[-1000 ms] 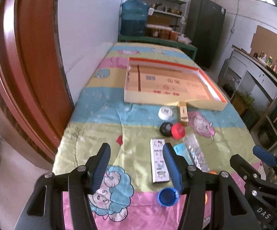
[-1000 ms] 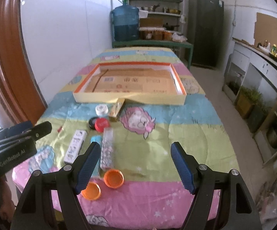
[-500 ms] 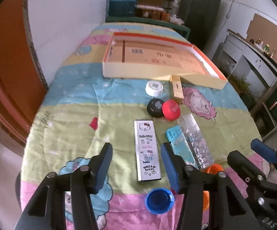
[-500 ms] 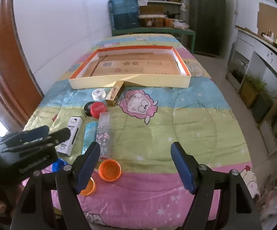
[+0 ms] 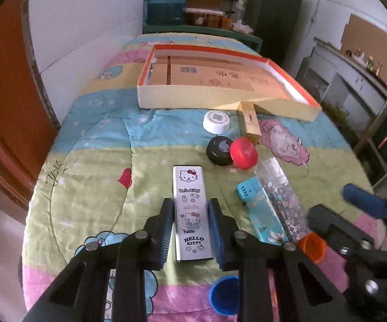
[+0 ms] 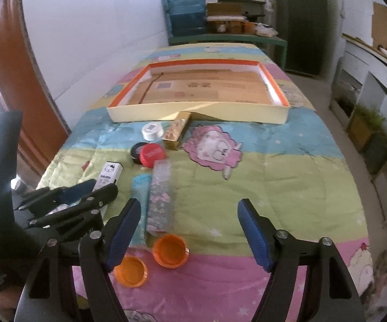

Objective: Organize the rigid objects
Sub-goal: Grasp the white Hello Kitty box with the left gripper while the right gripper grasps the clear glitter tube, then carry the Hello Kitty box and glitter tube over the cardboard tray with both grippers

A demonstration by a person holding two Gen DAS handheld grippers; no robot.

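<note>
The Hello Kitty box (image 5: 190, 212) is lying flat on the quilted tabletop (image 5: 91, 187) at lower centre of the left wrist view, with the left gripper (image 5: 190, 209) clamping its jaws on the box's long sides. Just right of it are lying a teal box (image 5: 260, 209) and a clear glitter box (image 5: 282, 196). In the right wrist view the right gripper (image 6: 189, 214) is hovering with jaws wide and closing on nothing, an orange cap (image 6: 170, 251) lying below them.

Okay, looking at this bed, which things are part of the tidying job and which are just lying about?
Part of the job:
- Hello Kitty box, gripped by the left gripper
- teal box
- glitter box
- orange caps
- red cap
- tray

Just background:
- water jug
- dark cabinet
</note>
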